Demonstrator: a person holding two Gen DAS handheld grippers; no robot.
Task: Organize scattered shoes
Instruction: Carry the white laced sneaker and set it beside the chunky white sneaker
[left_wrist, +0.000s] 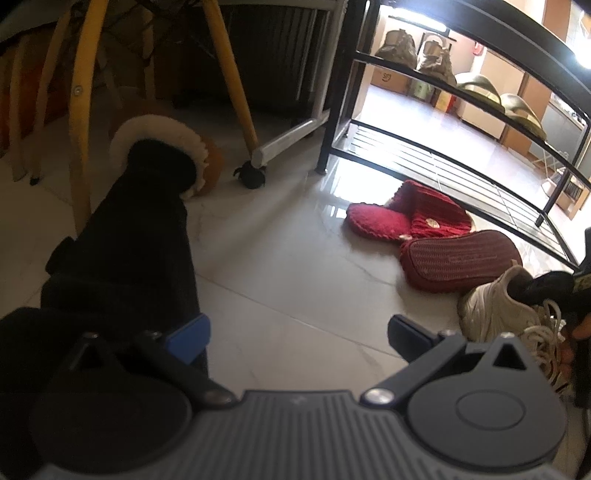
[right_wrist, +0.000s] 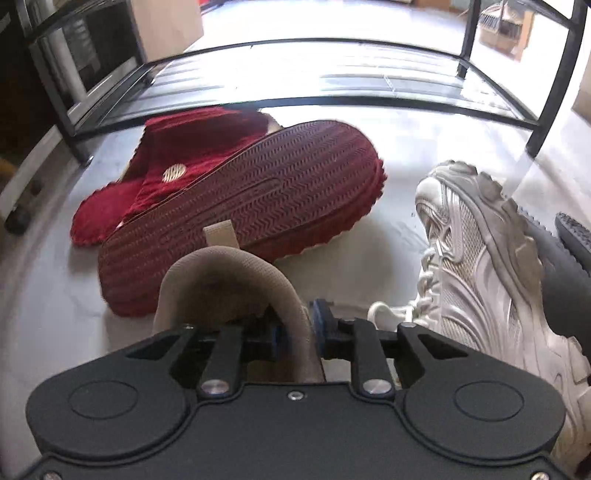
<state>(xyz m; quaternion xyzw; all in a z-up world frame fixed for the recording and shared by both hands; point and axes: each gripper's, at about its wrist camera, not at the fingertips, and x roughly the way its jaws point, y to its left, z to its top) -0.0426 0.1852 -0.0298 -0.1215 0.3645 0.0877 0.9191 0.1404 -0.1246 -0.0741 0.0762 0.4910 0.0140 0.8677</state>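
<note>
Left wrist view: left gripper (left_wrist: 297, 334) tilts down over the tiled floor (left_wrist: 280, 273), jaws wide apart, nothing between them; red slippers (left_wrist: 417, 225) lie before the black shoe rack (left_wrist: 436, 162). Right wrist view: right gripper (right_wrist: 295, 330) points steeply down, jaws partly apart around the heel collar of a beige shoe (right_wrist: 221, 280); whether the pads press it I cannot tell. White sneaker (right_wrist: 480, 266) lies just right.

A: Left tool (left_wrist: 297, 334) — jaws apart, bare floor (left_wrist: 288, 266) between them.
B: Far left?
A: Black boot (left_wrist: 140, 236) with a fleece cuff, upright beside a yellow chair leg (left_wrist: 231, 74).
B: Right side?
A: Red slippers (left_wrist: 424, 229), one sole up, just before the black shoe rack (left_wrist: 461, 162). White sneaker (left_wrist: 495, 306) near them. Tan shoes (left_wrist: 417, 51) on the shelf.
</note>
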